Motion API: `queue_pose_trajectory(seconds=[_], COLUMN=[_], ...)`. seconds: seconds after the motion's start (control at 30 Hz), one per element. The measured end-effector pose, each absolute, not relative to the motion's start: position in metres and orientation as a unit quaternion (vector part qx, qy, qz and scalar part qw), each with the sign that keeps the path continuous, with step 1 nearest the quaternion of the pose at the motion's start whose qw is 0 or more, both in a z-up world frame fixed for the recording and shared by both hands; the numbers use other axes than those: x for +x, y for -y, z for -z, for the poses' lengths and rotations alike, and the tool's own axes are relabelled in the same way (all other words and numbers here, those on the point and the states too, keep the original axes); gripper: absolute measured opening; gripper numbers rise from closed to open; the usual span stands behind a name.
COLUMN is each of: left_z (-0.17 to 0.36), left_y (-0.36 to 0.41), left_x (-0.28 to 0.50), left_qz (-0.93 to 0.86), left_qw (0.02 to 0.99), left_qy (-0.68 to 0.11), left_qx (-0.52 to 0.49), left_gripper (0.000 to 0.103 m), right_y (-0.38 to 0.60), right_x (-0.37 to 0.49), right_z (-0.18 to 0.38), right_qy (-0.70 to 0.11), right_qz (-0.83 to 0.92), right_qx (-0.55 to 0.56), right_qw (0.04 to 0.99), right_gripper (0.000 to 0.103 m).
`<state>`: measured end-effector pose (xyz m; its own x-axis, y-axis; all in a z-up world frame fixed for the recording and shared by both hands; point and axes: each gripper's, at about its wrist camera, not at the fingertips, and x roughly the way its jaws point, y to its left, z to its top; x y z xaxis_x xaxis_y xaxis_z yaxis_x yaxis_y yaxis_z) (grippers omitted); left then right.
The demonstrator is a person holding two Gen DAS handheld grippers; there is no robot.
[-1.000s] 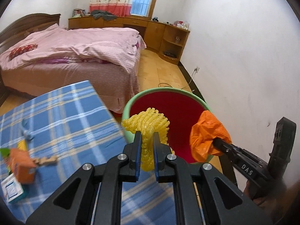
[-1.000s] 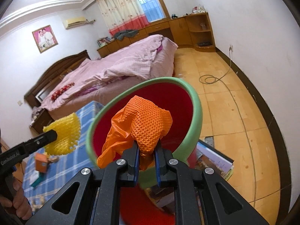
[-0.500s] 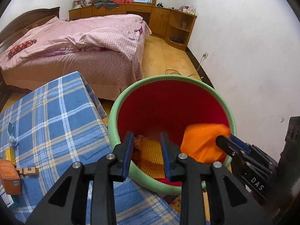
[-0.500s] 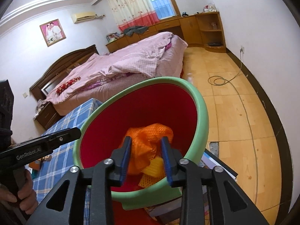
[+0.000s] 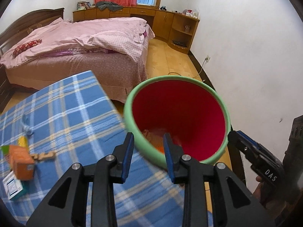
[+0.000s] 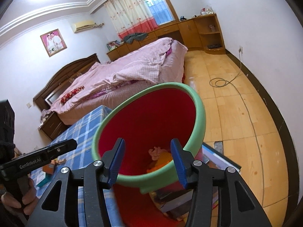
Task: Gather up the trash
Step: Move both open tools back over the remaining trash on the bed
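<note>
A red bin with a green rim (image 5: 130,117) stands beside the blue plaid table (image 5: 72,109); it also shows in the right wrist view (image 6: 200,111). Orange and yellow foam netting (image 6: 162,158) and a pink crumpled scrap (image 6: 155,151) lie at its bottom. My left gripper (image 5: 148,142) is open and empty over the bin's near rim. My right gripper (image 6: 147,151) is open and empty above the bin's mouth. An orange carton (image 5: 20,160) and a small white and teal box (image 5: 12,186) lie on the table at left.
A bed with pink bedding (image 5: 85,37) stands behind the table. A white wall (image 5: 246,56) runs along the right. Books or boxes (image 6: 214,162) lie on the wooden floor by the bin. A cable (image 6: 219,82) lies coiled on the floor.
Both grippers opened and dropped the yellow and orange netting into the bin. Both have since pulled back and up from the bin with wider jaws.
</note>
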<state>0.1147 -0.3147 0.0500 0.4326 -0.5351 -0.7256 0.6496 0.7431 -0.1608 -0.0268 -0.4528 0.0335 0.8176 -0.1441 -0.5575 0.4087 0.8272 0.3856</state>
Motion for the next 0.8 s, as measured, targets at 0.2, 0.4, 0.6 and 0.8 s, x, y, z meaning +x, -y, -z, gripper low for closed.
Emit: queue_pose_trajectory(seconds=[0.2,0.4,0.6,0.8], left_z=[-0.061,-0.067,-0.065,-0.053], left_y=[0.265,0.209,0.154,0.101], left_x=[0.109,0.11,0.121,0.14], left_qz=[0.329,0.294,0.244,0.192], left_qw=[0.858,0.872,0.886,0.895], left_qy=[-0.391,-0.389,-0.392,-0.402], left_qx=[0.055,0.047,0.037,0.02], left_gripper=[0.036,0.036,0.036,0.037], right_y=[0.423,0.395,0.366,0.338], right_x=[-0.033,-0.032,-0.024,-0.011], right_z=[-0.043,-0.048,-0.047,-0.034], right_qy=[-0.264,-0.273,-0.287,-0.315], right_qz=[0.132,0.118,0.1,0.081], right_qx=[0.259,0.26,0.26,0.261], right_qw=[0.92,0.919,0.916,0.909], right_gripper=[0.053,0.053,0.053,0.054])
